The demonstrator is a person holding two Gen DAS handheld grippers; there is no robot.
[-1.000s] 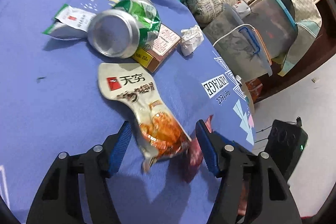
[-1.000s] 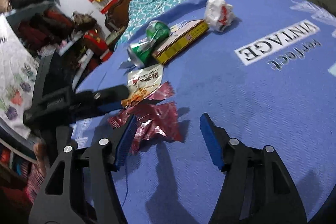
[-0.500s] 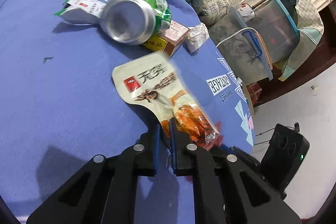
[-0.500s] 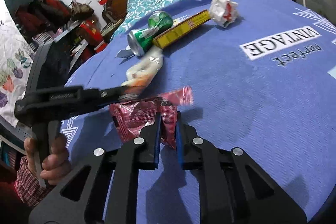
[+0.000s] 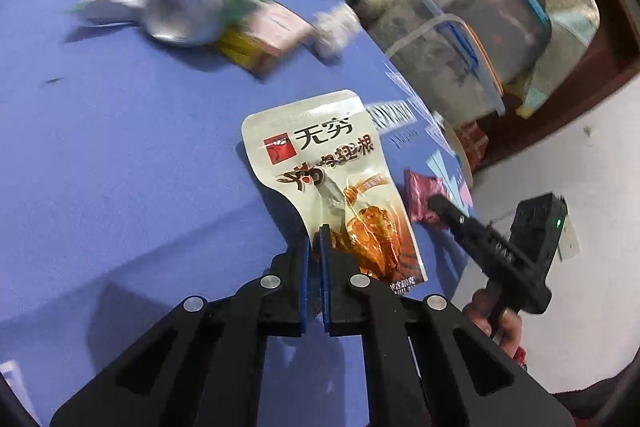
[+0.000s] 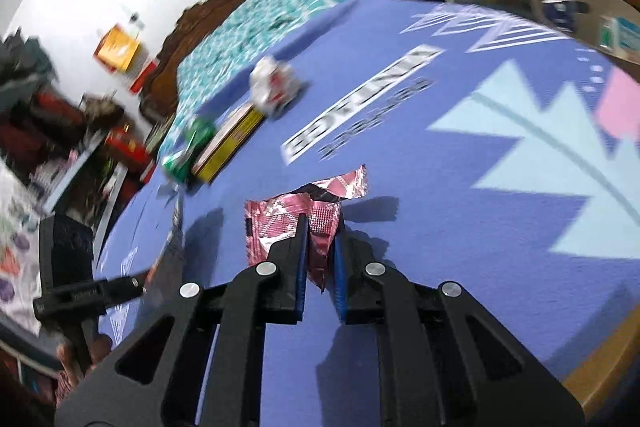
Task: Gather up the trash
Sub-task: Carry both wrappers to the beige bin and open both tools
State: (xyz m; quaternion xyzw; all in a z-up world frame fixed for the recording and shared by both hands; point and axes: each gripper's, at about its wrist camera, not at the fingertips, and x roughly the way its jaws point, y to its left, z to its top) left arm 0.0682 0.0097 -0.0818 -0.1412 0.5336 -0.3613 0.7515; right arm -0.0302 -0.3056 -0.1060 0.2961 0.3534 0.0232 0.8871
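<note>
The left hand-held gripper (image 5: 314, 239) is pressed together on the lower edge of a white snack pouch (image 5: 336, 183), which stands up from the pinch, its printed face toward the camera, lifted off the blue surface (image 5: 120, 155). The right hand-held gripper (image 6: 320, 233) pinches a crumpled pink wrapper (image 6: 288, 223) between its blue pads (image 6: 303, 259); a torn strip of the wrapper sticks up and to the right above the tips, and the wrapper hangs above the surface (image 6: 460, 187), casting a shadow on it. In the left wrist view the right hand-held gripper (image 5: 434, 203) shows at the right edge of the surface with the pink wrapper (image 5: 420, 197) at its tip, just beside the pouch. In the right wrist view the left hand-held gripper (image 6: 138, 283) shows at the lower left, blurred; the pouch cannot be made out there.

Further back on the surface lies a green can (image 5: 200, 7) on its side, touching a yellow-edged box (image 5: 264, 39). A white packet (image 5: 108, 3) lies left of the can, and a crumpled white paper ball (image 5: 332, 31) sits just right of the box. These are all blurred. The right wrist view shows the same can (image 6: 192, 147), box (image 6: 232, 143) and paper ball (image 6: 274, 87) in a row, well apart from the pink wrapper
</note>
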